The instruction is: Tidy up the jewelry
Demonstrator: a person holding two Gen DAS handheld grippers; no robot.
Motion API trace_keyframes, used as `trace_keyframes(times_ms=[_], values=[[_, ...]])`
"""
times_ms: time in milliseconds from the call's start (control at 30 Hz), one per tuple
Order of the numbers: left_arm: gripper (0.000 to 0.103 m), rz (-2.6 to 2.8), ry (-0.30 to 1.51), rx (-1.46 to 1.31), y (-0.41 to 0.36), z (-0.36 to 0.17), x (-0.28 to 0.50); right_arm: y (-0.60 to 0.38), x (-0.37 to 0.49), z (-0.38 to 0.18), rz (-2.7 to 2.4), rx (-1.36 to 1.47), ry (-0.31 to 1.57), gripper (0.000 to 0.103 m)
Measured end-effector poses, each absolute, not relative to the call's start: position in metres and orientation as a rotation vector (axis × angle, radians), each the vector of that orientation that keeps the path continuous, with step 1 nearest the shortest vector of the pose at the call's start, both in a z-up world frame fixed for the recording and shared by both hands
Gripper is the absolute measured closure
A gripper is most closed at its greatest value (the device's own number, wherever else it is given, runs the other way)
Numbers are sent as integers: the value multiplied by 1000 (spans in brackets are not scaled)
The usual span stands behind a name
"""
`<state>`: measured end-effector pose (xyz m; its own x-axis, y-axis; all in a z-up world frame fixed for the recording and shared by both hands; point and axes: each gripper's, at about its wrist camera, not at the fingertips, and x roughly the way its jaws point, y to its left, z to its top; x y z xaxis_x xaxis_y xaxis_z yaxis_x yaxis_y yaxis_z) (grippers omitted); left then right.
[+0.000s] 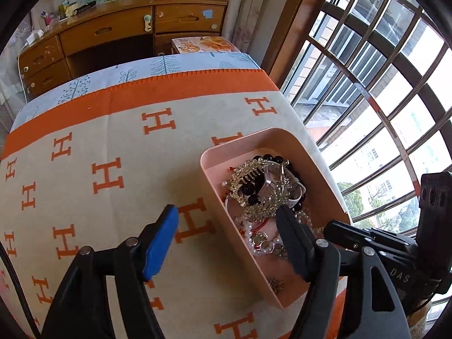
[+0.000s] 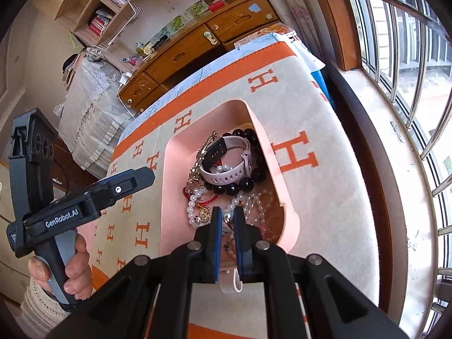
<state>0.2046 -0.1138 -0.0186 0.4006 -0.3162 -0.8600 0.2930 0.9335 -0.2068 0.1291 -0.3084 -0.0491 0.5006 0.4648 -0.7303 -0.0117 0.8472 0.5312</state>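
Note:
A pink tray (image 1: pixel 214 189) stands on the beige cloth with orange H letters (image 1: pixel 107 175), near the table's right edge. It holds a gold comb (image 1: pixel 254 186), a pale pink watch (image 2: pixel 226 166), black beads (image 2: pixel 240 183) and pearl strands (image 2: pixel 195 206). My left gripper (image 1: pixel 226 210) is open wide, straddling the tray's near left wall with nothing between its pads. My right gripper (image 2: pixel 227 214) hangs over the tray's near end with its jaws shut. A thin chain shows in the slit between the pads, but I cannot tell if it is pinched.
A barred window (image 1: pixel 381 84) and its sill (image 2: pixel 395 197) run close along the right of the table. A wooden desk with drawers (image 1: pixel 113 34) stands beyond the far edge, with a printed box (image 1: pixel 203 45) beside it. A hand (image 2: pixel 70 271) grips the left gripper's handle.

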Motion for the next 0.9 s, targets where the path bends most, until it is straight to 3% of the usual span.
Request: trace_keyframes(times_ms=[100, 200, 233, 467, 733, 900], values=[[28, -370, 1084, -22, -100, -18, 196, -307, 126, -47, 297, 505, 1013, 90], [23, -356, 1083, -44, -84, -15, 188, -304, 123, -43, 281, 497, 1010, 67], [22, -352, 1079, -53, -77, -14, 185, -303, 122, -41, 279, 497, 1006, 65], [18, -312, 1022, -92, -33, 3, 154, -281, 102, -20, 304, 446, 962, 65], [3, -239, 913, -73, 8, 22, 95, -236, 63, 2, 348, 324, 904, 65], [2, -154, 846, -45, 21, 30, 51, -206, 31, 9, 353, 266, 858, 65]])
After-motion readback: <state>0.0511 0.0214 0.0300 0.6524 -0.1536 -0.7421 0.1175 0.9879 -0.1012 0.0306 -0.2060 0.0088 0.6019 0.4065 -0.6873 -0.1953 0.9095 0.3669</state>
